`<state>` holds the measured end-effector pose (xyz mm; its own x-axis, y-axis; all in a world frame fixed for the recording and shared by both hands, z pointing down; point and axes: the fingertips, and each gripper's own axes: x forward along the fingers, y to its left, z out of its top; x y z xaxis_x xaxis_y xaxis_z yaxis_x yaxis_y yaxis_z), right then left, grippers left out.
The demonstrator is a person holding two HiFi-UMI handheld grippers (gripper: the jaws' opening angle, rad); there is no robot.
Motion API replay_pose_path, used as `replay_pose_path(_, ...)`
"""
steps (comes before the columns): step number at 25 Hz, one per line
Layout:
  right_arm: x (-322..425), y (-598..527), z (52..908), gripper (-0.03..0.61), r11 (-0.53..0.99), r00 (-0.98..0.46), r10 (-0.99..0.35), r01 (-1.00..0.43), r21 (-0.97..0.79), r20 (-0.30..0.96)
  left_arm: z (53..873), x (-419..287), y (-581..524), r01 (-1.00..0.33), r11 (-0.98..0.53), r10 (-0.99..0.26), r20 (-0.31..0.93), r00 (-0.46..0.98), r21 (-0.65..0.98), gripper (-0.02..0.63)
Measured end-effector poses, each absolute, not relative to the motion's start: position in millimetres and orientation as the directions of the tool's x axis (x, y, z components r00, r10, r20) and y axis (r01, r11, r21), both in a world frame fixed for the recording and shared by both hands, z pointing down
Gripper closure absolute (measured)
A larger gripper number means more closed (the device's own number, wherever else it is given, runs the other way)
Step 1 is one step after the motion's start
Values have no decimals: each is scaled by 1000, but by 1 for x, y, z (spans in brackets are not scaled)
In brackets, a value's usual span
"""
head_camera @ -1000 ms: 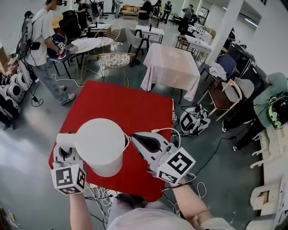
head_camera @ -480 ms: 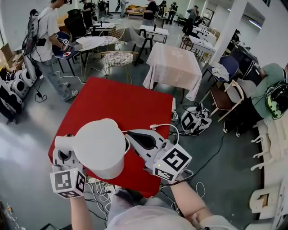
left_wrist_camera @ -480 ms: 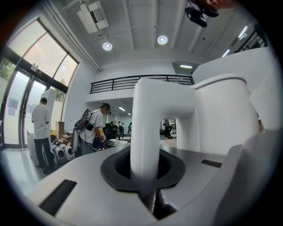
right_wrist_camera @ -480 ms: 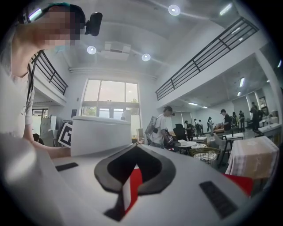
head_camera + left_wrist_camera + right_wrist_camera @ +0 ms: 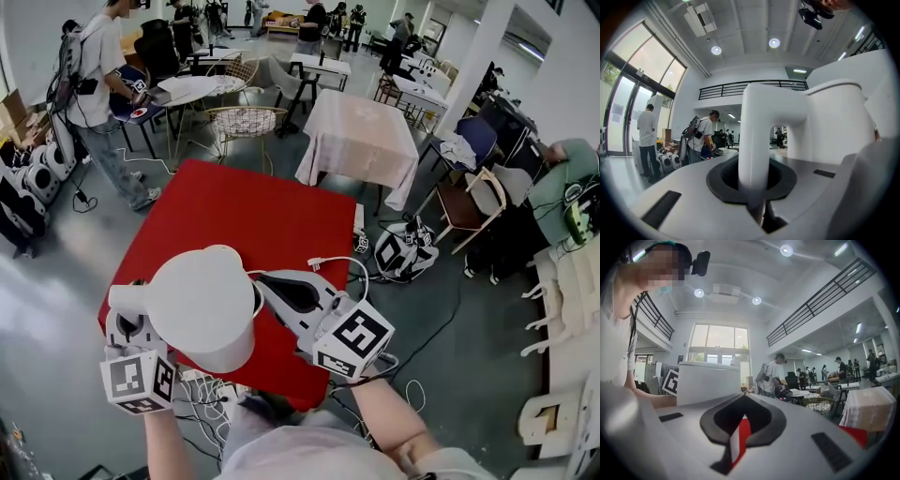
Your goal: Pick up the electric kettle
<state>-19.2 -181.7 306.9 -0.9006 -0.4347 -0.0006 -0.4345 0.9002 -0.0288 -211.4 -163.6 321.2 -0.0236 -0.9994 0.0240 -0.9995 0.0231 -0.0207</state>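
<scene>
Kettle: hung upright over the near edge of the red tabletop, apparently lifted clear. Was pinched by its upright handle in the left claw, body straight ahead. Was flanked by the right claw, nearly shut, empty, just beside the body.

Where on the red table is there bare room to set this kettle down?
The red table is bare from its middle to the far edge facing the cloth-draped table. The near end is crowded: the kettle, left gripper and right gripper hang over it.
</scene>
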Motion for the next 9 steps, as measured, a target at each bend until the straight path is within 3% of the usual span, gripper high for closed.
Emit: replay_pose_path(9,-22,-179,305,571,900,-901,-435,-435,-18,0,316,-219,-161,-999,43,-999,9,-43,-7,575)
